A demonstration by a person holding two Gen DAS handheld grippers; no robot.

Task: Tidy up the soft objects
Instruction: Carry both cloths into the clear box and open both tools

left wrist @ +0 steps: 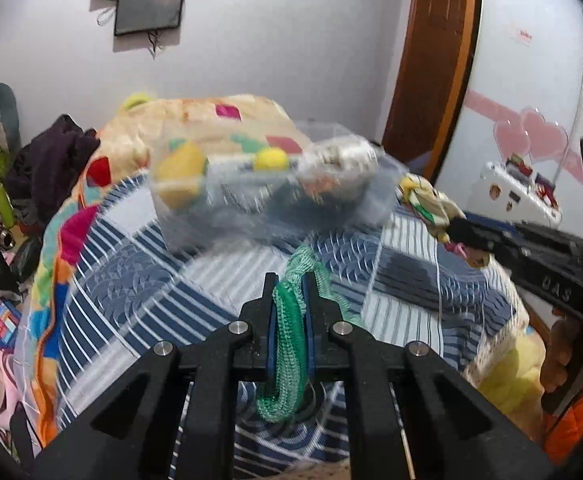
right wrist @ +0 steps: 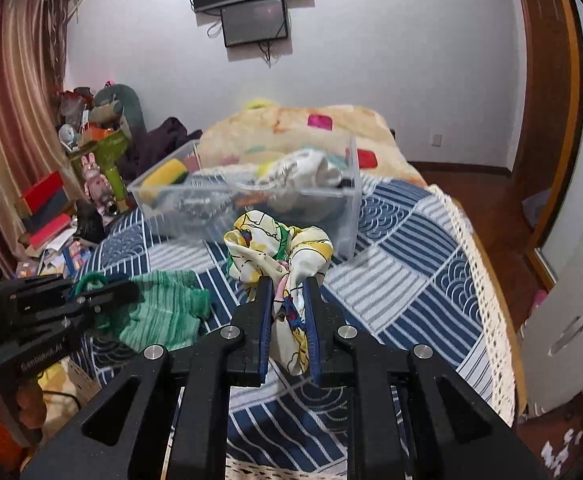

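Note:
My left gripper (left wrist: pixel 290 280) is shut on a green knitted cloth (left wrist: pixel 287 344), held above the bed; it also shows in the right wrist view (right wrist: pixel 159 312). My right gripper (right wrist: pixel 288 284) is shut on a yellow, white and green patterned cloth (right wrist: pixel 275 248), seen at the right of the left wrist view (left wrist: pixel 431 204). Ahead of both stands a clear plastic box (right wrist: pixel 251 200) on the bed, blurred in the left wrist view (left wrist: pixel 267 192). It holds a yellow-green sponge (right wrist: pixel 167 174), a white cloth (right wrist: pixel 307 170) and other soft items.
The bed has a blue and white patterned cover (right wrist: pixel 403 264) with a lace edge at the right. A cream blanket with coloured patches (right wrist: pixel 303 136) is heaped behind the box. Toys, boxes and clutter (right wrist: pixel 87 184) crowd the left side. A wooden door frame (right wrist: pixel 547 120) stands right.

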